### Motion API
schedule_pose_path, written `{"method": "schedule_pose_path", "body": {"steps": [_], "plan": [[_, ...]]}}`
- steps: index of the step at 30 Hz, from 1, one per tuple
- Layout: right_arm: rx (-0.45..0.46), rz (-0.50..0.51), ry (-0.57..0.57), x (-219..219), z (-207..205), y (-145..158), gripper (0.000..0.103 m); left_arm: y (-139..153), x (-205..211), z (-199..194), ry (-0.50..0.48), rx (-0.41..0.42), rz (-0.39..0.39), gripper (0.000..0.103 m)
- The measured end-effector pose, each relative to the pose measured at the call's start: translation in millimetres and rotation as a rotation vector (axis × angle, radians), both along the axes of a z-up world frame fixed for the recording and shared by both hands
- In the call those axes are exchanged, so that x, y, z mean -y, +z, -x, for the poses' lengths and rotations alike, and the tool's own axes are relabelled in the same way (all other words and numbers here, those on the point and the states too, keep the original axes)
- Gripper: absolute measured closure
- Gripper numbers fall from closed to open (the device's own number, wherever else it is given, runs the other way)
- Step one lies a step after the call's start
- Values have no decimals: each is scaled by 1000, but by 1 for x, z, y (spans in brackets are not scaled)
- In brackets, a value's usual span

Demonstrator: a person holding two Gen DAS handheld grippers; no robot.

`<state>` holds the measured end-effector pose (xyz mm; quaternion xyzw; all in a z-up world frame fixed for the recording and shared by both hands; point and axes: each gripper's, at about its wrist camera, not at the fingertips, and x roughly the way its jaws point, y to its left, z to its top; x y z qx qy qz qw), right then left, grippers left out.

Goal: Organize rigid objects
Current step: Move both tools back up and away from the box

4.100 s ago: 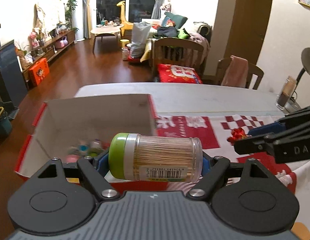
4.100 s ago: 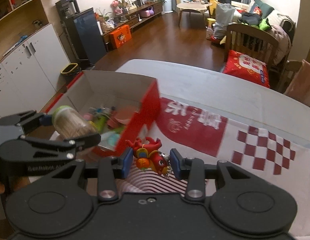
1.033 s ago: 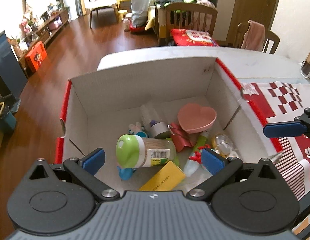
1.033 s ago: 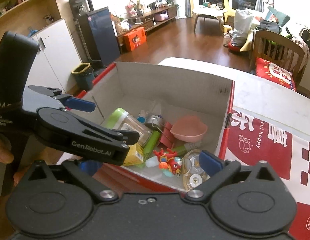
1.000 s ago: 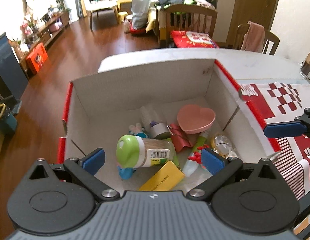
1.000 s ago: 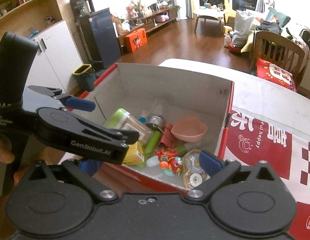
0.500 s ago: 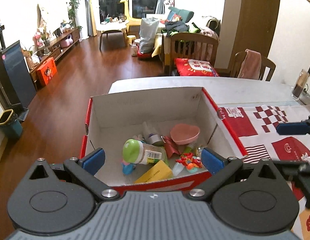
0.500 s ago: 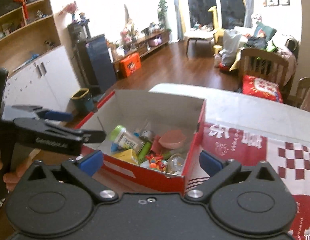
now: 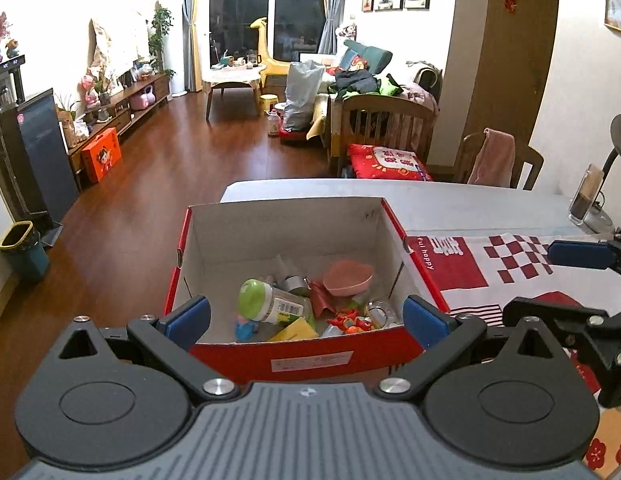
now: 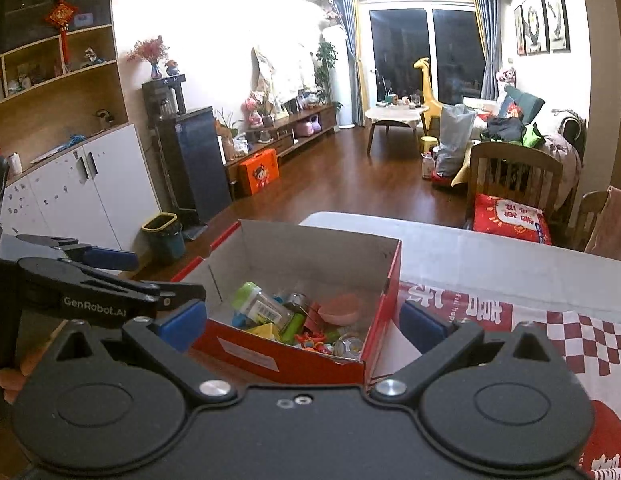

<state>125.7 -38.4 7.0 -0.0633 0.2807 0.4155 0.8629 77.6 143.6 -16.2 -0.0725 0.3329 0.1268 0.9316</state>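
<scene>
Both grippers are sitting farther back from the red box [image 9: 310, 356] than half a second ago, its whole rim now showing. Left gripper [image 9: 306, 318] and right gripper [image 10: 302, 328] are hanging spread wide, carrying nothing. Sorting is looking nearly finished (no loose item is showing on the tablecloth [image 9: 510, 264]). Inside the box are lying the toothpick jar [image 9: 270, 304], the pink heart dish [image 9: 347, 278], and the red toy [image 9: 346, 318].
</scene>
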Motion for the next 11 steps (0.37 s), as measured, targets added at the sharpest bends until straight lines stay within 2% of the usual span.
{"method": "schedule_pose_path", "body": {"steps": [11], "plan": [[7, -3, -9, 4, 5, -5, 0, 0, 3, 1, 8, 5, 8, 0]]}}
